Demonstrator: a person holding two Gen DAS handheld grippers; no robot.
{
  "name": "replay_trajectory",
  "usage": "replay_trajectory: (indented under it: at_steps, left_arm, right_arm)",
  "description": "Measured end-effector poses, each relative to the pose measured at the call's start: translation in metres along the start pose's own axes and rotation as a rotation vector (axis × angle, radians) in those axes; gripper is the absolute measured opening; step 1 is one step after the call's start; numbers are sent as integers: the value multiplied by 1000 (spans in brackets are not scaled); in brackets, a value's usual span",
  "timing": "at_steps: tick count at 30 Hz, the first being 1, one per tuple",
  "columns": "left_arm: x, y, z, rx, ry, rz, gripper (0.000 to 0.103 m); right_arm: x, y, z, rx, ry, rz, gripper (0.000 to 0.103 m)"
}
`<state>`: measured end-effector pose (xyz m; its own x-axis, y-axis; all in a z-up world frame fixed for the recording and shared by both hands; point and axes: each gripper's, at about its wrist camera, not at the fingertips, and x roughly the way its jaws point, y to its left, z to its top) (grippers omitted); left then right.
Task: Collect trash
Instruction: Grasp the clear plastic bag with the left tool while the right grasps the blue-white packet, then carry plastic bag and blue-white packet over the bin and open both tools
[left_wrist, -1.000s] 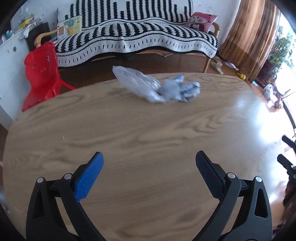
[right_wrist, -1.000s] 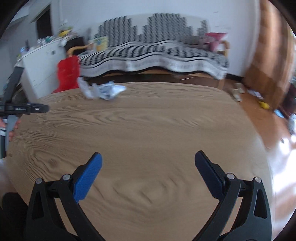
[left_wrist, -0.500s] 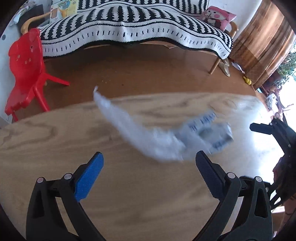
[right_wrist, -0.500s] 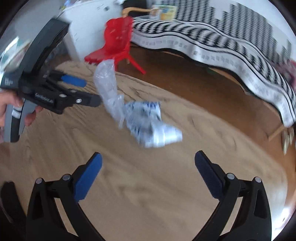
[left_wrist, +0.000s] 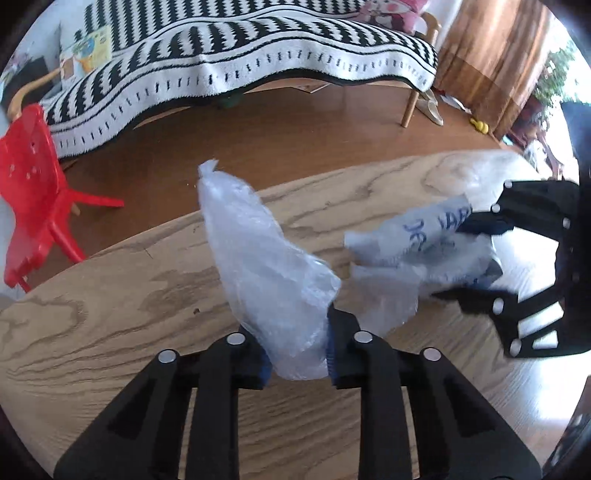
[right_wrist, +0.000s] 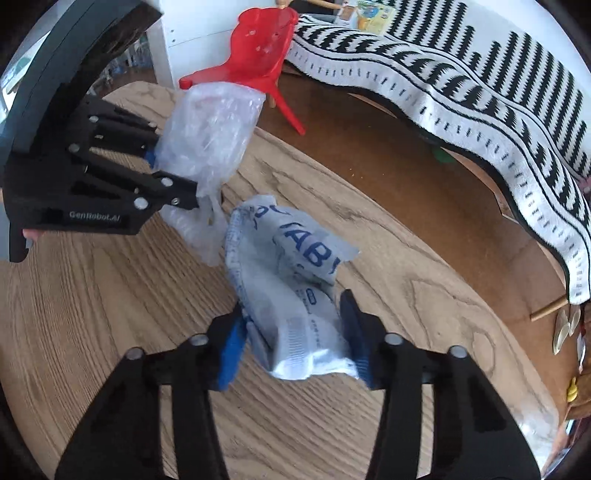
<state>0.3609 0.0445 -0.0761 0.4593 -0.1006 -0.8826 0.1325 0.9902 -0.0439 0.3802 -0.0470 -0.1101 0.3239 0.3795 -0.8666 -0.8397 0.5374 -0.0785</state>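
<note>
You are at the pickup step, your left gripper (left_wrist: 297, 354) having just closed on the clear plastic bag (left_wrist: 266, 266) and your right gripper (right_wrist: 291, 347) on the printed wrapper (right_wrist: 291, 291) between its pads, so next lift both off the table (right_wrist: 110, 295) together.

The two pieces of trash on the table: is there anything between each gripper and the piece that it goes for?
Nothing visible. The left gripper has just closed its jaws on the clear plastic bag, and the right gripper on the printed wrapper. Both pieces lie on the wooden table, touching each other.
</note>
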Motion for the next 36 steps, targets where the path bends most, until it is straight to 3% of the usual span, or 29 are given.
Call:
replay_trajectory:
  at_steps: [13,19,23,29,36]
  left_arm:
    - [-11,-20,-21,66,-13,62,18]
    - [-15,-22,-29,64,-55,78,16]
    - [-27,-36,-39,118,-99,89,15]
    - [-60,-53,-60,120,-117,46,15]
    - [-133,-101,-96,153,-165,22,15]
  right_arm:
    - [-9,7,-18,82,-11,-58,40]
    - [-12,7,-29,190,-71,-85,40]
    - [-20,17,-36,243,-139,-120,39]
    - [-67,27,-50,303,-224,-126,39]
    - [-158,51,-111,335,-256,-135,39]
